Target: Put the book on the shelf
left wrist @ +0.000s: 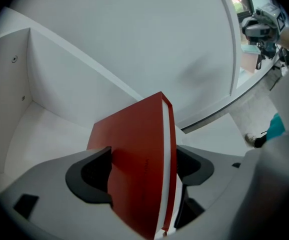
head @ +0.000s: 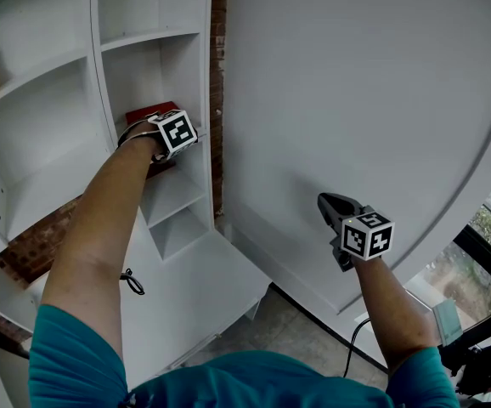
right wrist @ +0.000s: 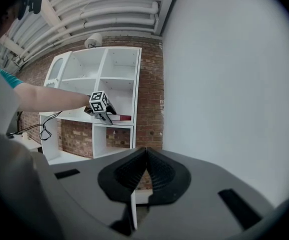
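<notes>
Already the red book (left wrist: pixel 134 144) is inside a cubby of the white shelf unit (head: pixel 196 75). It sits in the narrow right-hand column, resting on the board at a slant. The left gripper (left wrist: pixel 143 168) has its jaws spread wide on either side of the book. I'd say it is not clamping, though I can't quite tell whether the left pad brushes the cover. To my eye this is the release step. The next move calls for drawing the gripper straight back without dragging the book out. The cubby's side walls stand close around the gripper. The right gripper (right wrist: pixel 145 171) hangs well apart before the big white panel (head: pixel 356 100), jaws pressed together on nothing. A black cable (head: pixel 132 281) lies on the lower ledge, out of the way.
</notes>
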The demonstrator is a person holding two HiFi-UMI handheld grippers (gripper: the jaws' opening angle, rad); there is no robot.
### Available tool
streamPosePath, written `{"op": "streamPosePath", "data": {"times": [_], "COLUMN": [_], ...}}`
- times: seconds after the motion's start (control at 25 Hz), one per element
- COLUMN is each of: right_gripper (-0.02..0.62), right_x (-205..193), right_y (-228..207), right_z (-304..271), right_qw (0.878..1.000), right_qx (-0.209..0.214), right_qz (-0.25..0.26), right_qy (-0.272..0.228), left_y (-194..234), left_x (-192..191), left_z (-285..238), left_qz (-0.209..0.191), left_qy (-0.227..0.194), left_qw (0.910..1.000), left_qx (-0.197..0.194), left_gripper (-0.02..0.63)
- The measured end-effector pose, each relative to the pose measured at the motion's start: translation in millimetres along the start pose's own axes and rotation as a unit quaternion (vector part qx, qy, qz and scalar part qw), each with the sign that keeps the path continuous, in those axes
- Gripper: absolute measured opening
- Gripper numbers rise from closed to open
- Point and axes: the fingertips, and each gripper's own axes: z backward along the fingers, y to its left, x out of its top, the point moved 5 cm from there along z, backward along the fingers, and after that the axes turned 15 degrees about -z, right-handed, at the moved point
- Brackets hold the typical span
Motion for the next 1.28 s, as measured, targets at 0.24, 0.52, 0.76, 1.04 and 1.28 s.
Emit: {"op": "streamPosePath", "data": {"times": [0.24,0.52,0.76,1.04,1.28], "right_gripper": [0.023,0.023,0.023,0.023,0.023], "right_x": [2,3,2,4,4], "right_y": [-1,3,6,10,13], "right_z": [0,0,2,5,11], "right_qw": [1.000,1.000,1.000,1.000,1.000], "right_qx": [0.000,0.003,0.009,0.010,0.011], "right_qz": [0.003,0.001,0.000,0.001,0.002], "right_qy": [-0.002,-0.003,-0.004,-0.008,-0.011], "left_y": [5,10,11,9,-13], "left_x": [-1,3,1,11,29], "left_z": [2,10,20,49,88], "left_qz": [0.025,0.038,0.072,0.079,0.078], "left_qy": [-0.019,-0.042,-0.064,-0.127,-0.214], "left_qw": [0.9994,0.9979,0.9949,0.9873,0.9714], "left_qx": [0.016,0.031,0.029,0.052,0.067], "left_gripper": [0.362,0.368,0.371,0.370,0.370]}}
